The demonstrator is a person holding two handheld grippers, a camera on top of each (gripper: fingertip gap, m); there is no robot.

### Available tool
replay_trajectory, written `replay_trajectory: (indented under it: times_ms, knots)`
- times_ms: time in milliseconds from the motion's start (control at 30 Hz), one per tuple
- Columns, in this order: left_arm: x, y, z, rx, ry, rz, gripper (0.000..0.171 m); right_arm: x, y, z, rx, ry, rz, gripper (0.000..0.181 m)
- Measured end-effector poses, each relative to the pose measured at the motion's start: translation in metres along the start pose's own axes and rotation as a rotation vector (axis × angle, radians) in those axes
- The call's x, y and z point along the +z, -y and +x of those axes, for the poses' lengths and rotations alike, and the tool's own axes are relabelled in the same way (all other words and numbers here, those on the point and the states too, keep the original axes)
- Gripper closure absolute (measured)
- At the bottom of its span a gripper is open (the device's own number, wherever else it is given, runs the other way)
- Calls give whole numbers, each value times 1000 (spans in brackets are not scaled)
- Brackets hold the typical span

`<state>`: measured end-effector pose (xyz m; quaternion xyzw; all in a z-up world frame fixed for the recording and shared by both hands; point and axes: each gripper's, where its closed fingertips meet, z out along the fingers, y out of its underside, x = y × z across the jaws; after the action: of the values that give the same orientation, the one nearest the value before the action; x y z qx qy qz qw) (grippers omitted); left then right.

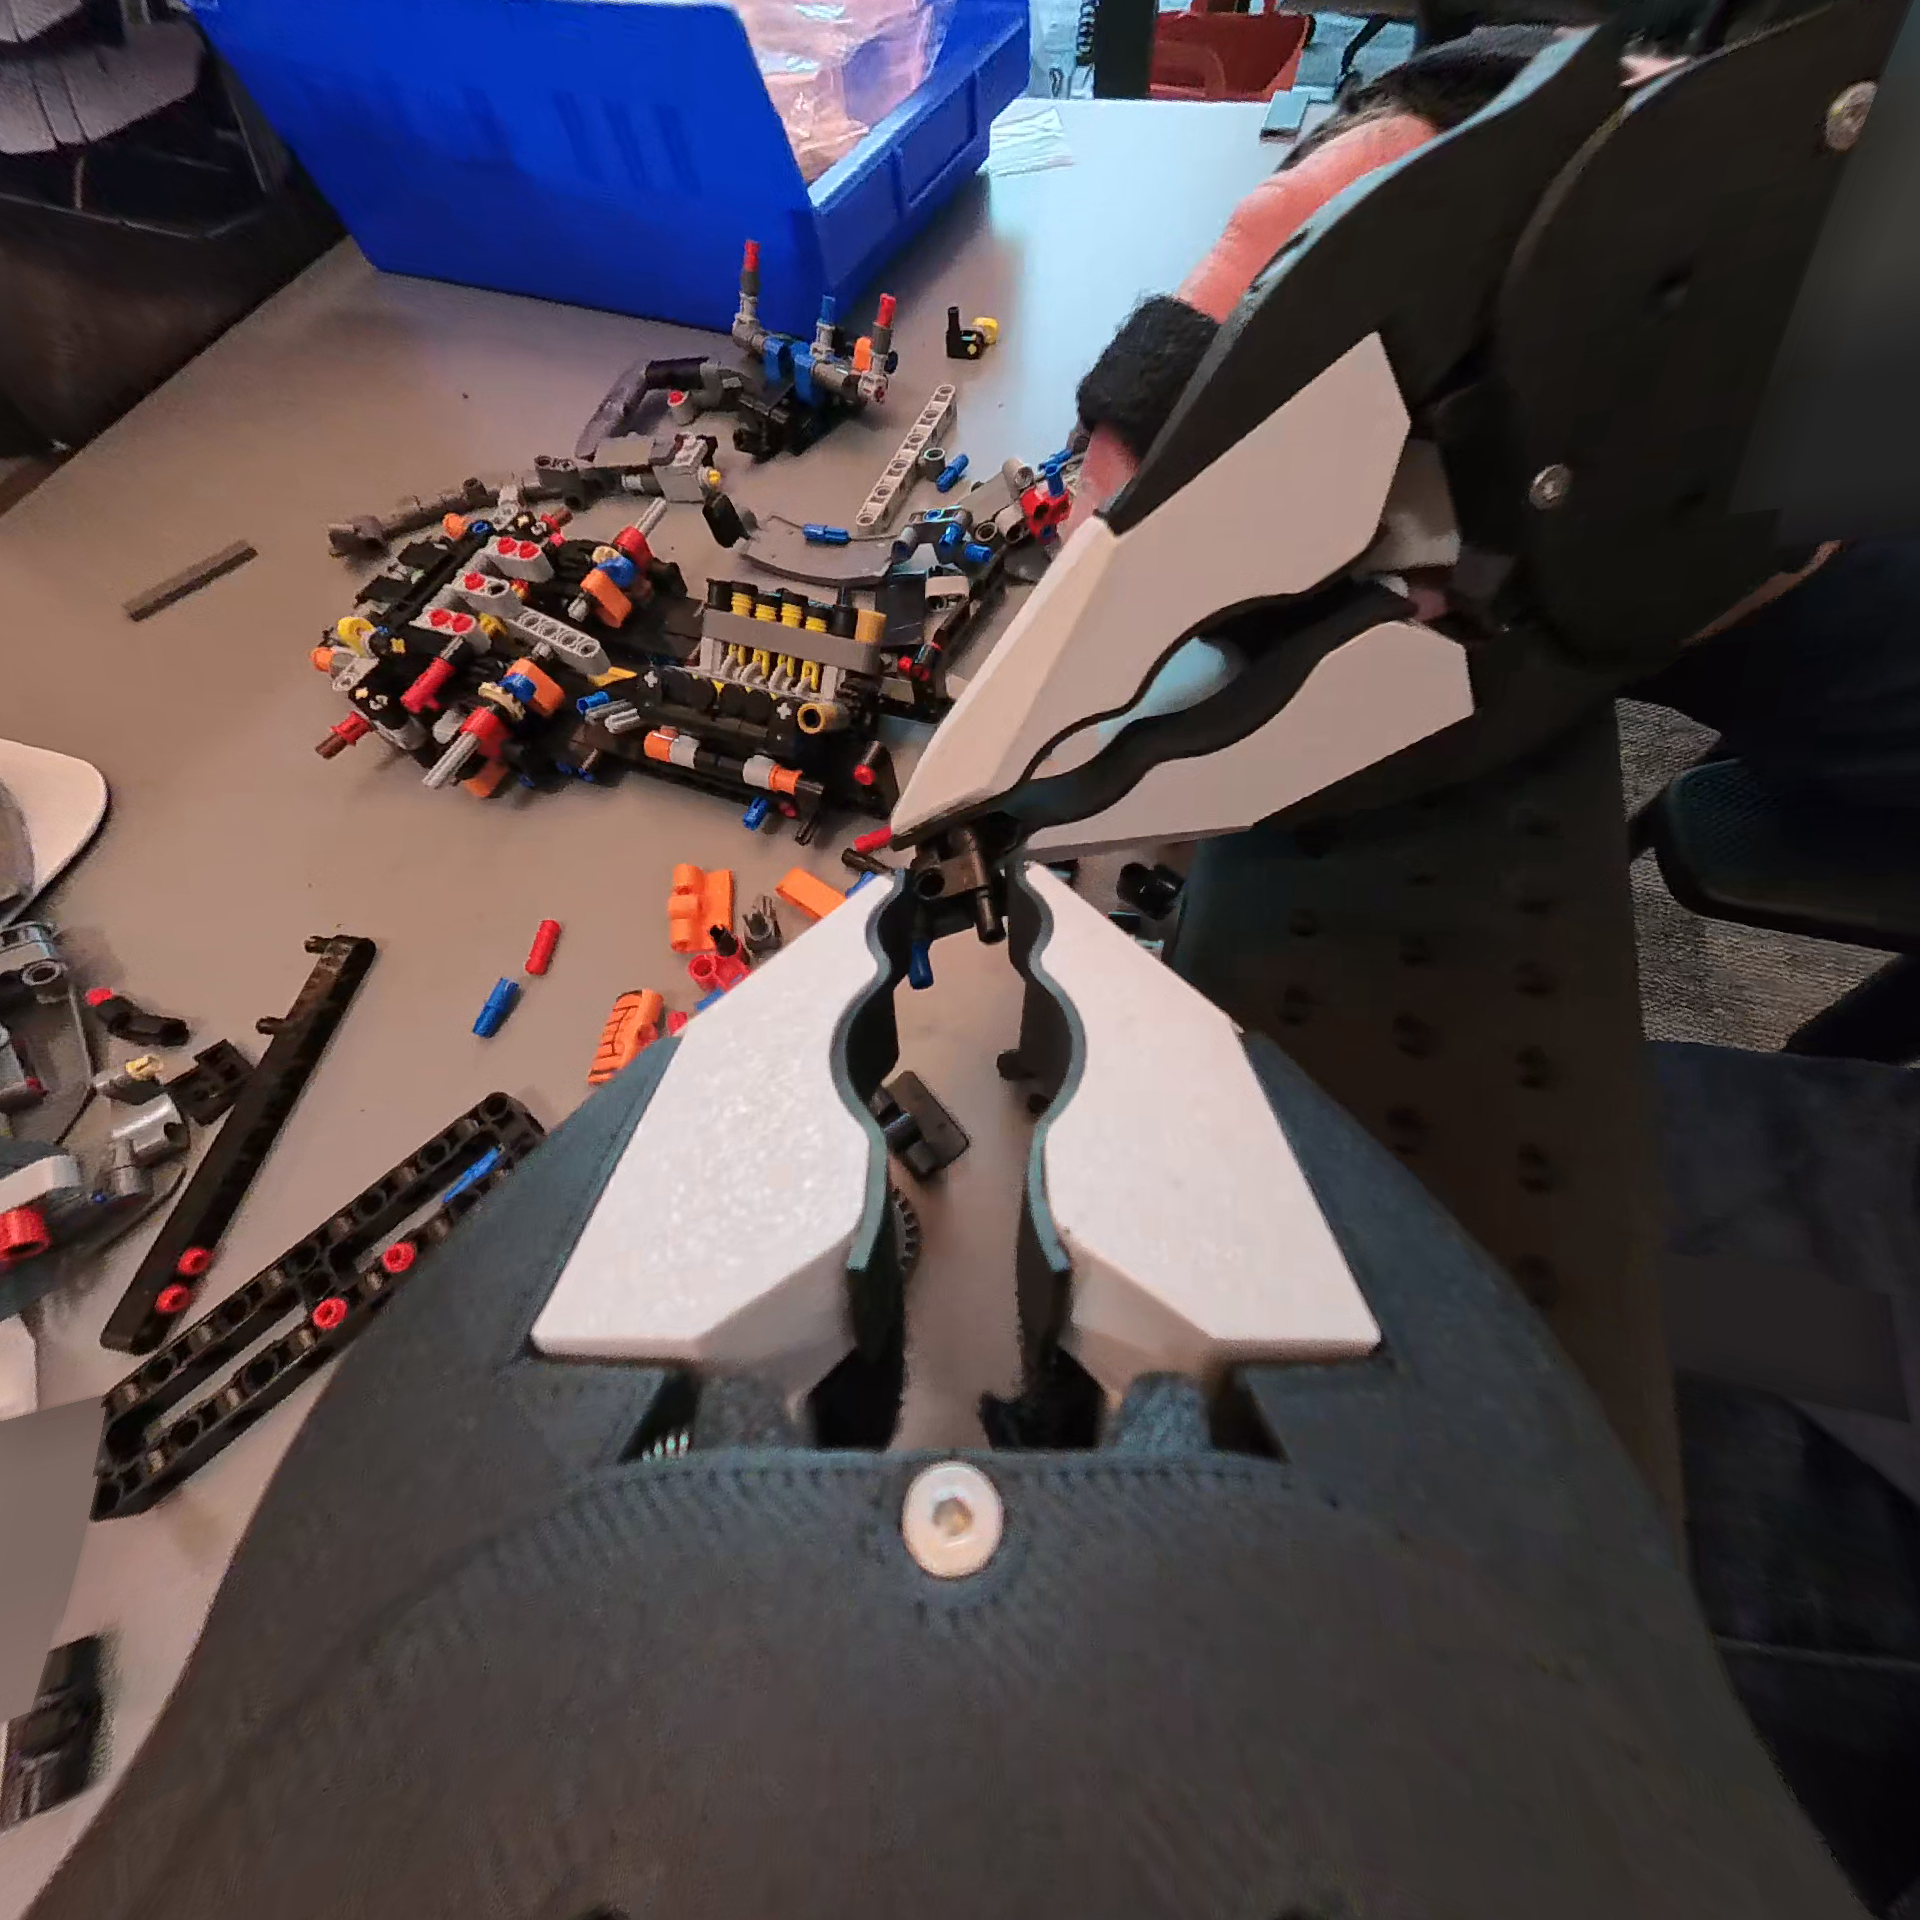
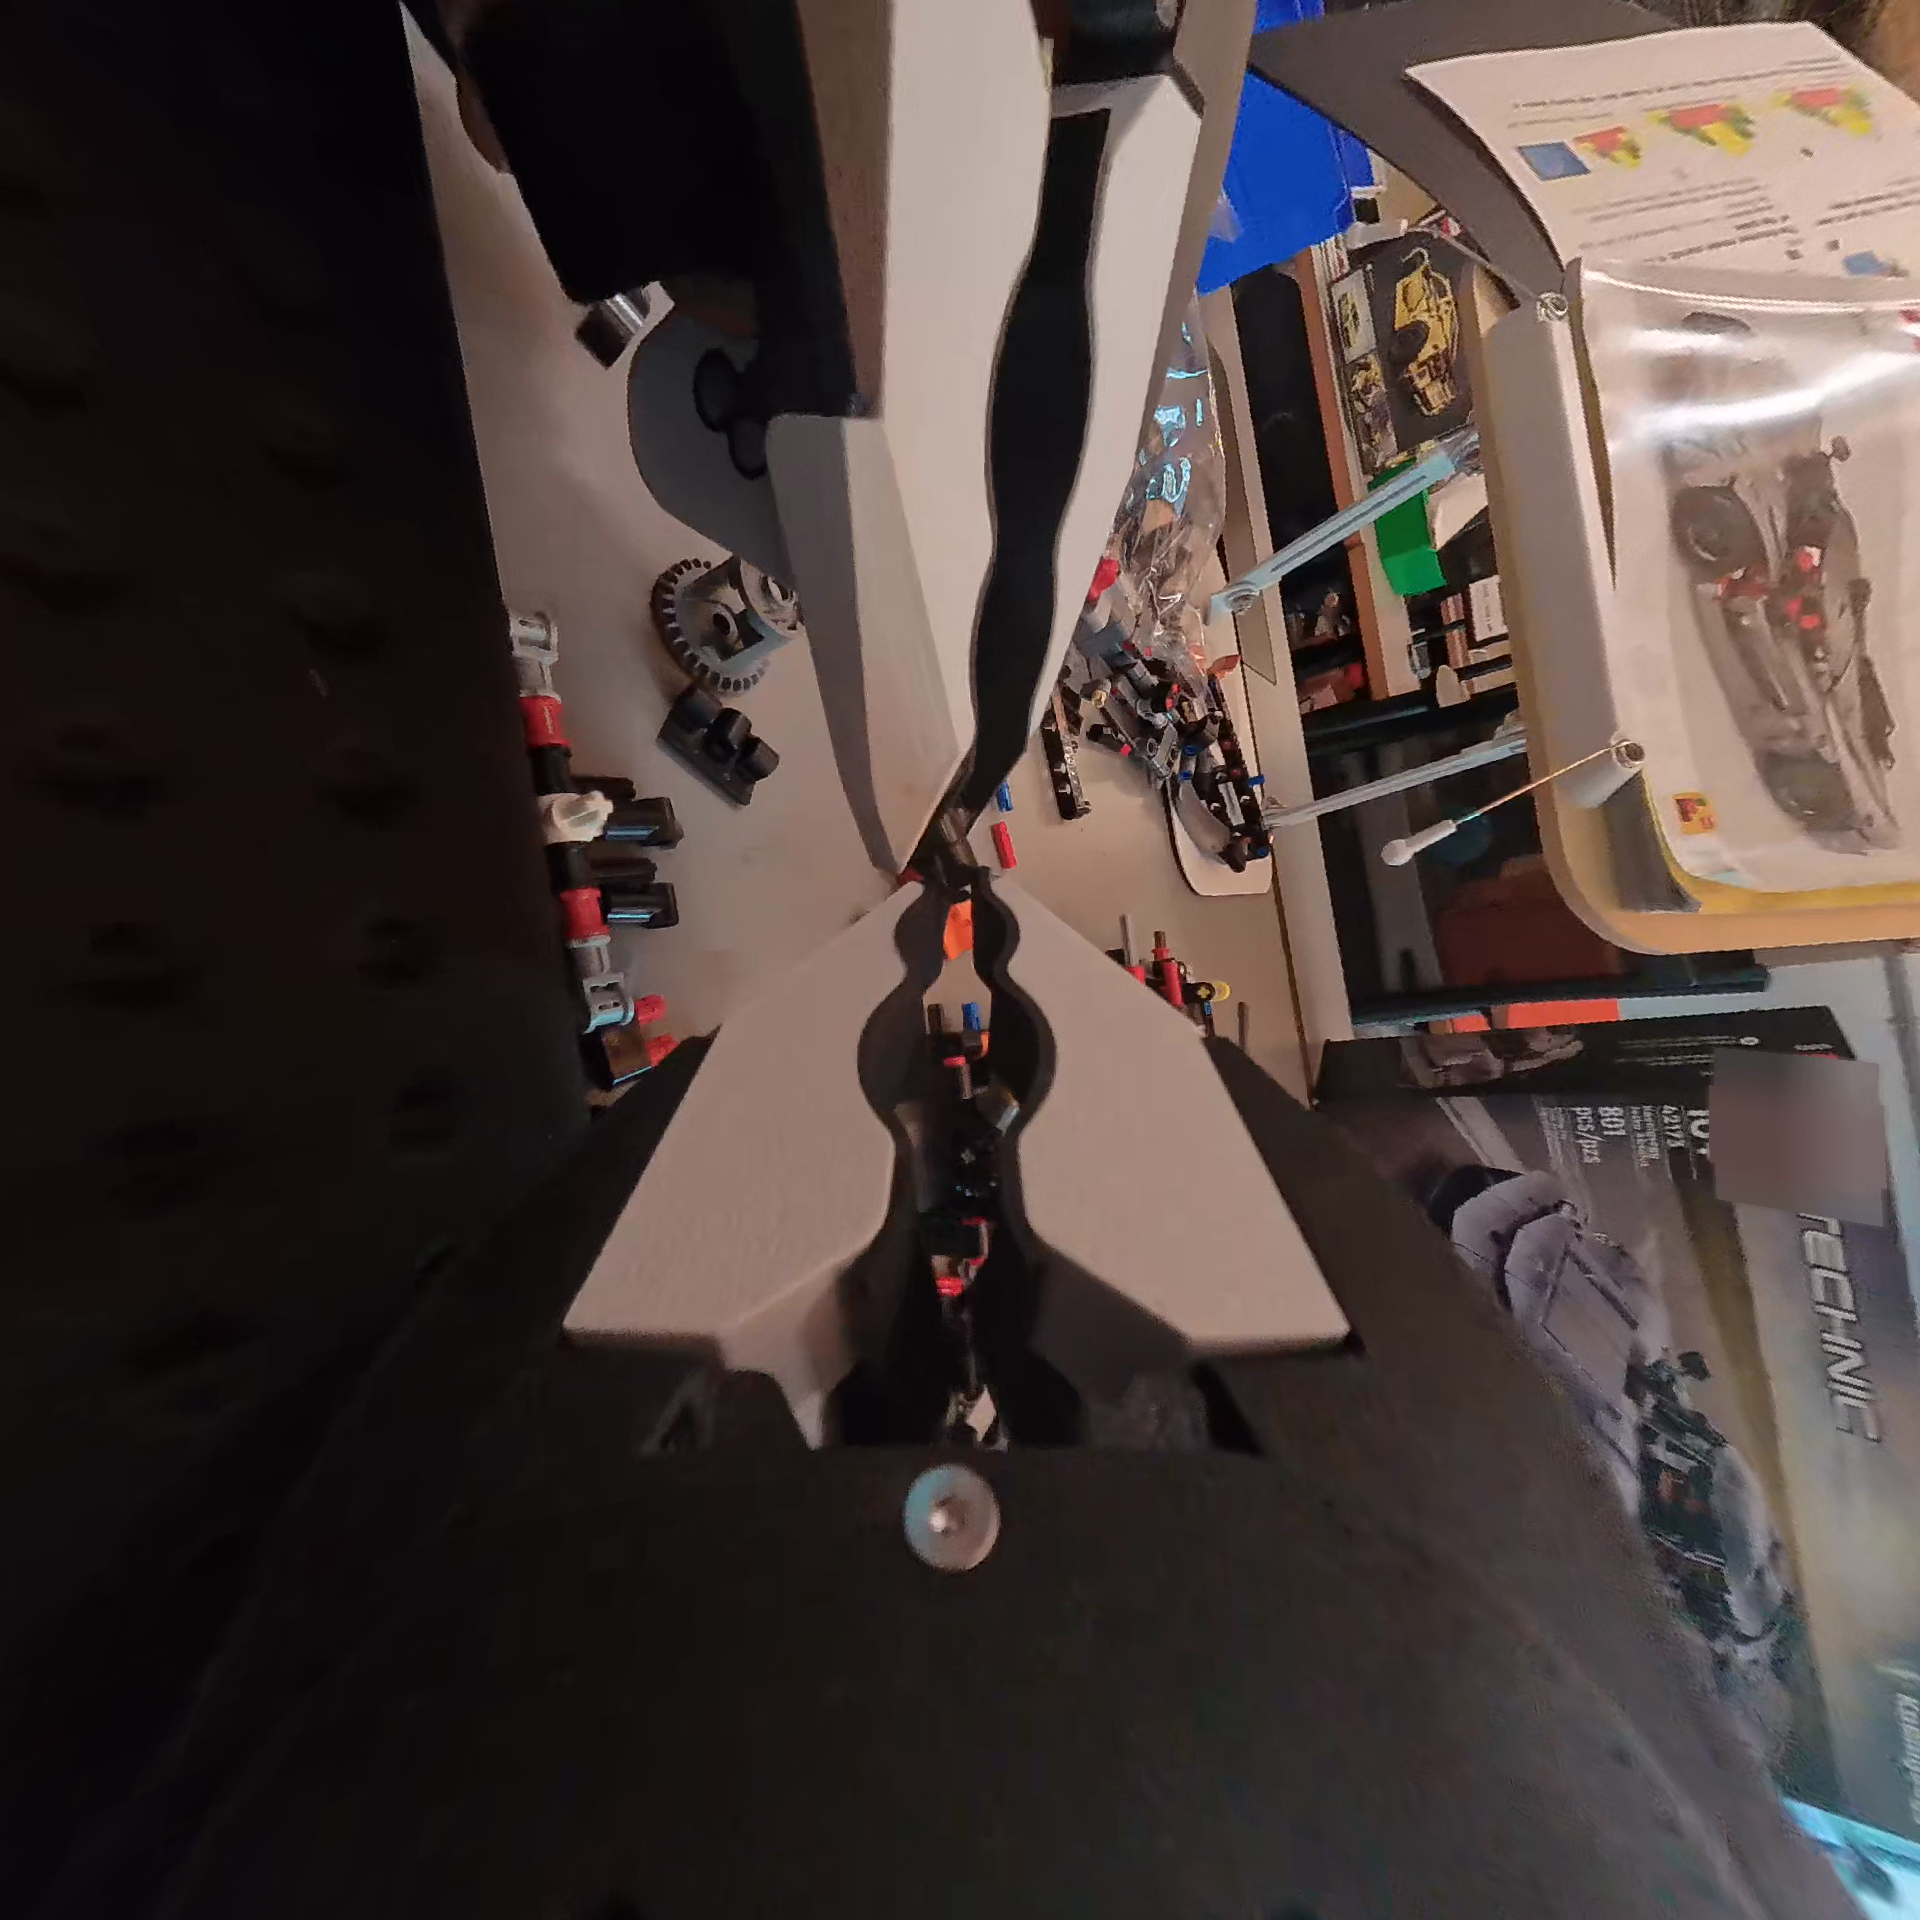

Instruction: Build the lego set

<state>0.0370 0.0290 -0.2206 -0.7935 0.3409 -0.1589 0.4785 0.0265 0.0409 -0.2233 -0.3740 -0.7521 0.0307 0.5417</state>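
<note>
Black plastic, small and rigid: the connector piece (image 1: 961, 868) you are working on sits in the air above the grey table (image 1: 260, 852), caught between the tips of both tools. Your left gripper (image 1: 961, 883) has its fingers nearly together at the tips and pinches the piece from below; further back the fingers stand apart, with the table visible through the gap. Your right gripper (image 1: 971, 831) comes in from the upper right, its fingers drawn together on the same piece. In the right wrist view the two tools meet tip to tip, and the piece itself is too small and dark to make out clearly.

Expect the piece to be very light, stiff and smooth, so it may twist or pop out under an off-centre squeeze. Hold it across its flat sides, close to the tips, leaving the pin ends free.

Behind it lies the part-built chassis (image 1: 623, 665), amid loose pins, with black beams (image 1: 312, 1299) at left and a blue bin (image 1: 582, 135) beyond.
</note>
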Motion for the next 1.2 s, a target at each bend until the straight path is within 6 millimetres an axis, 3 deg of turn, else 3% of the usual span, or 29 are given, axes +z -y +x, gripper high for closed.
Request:
replay_trajectory:
  times_ms: [267, 600, 700, 1133, 1200]
  knots:
    - [-4, 15, 6, 148, 67, 70, 150, -10, 5, 0, 353, 213, 147, 179]
    - [-1, 12, 6, 268, 145, 18, 152, -10, 2, -3, 322, 213, 122, 180]
    - [-2, 11, 6, 247, 135, 14, 153, -10, 2, -3, 275, 183, 107, 181]
    - [-6, 14, 6, 178, 101, 51, 157, -12, -1, -3, 356, 230, 121, 181]
    - [-7, 15, 3, 181, 123, 52, 157, -6, -16, -5, 331, 218, 34, 181]
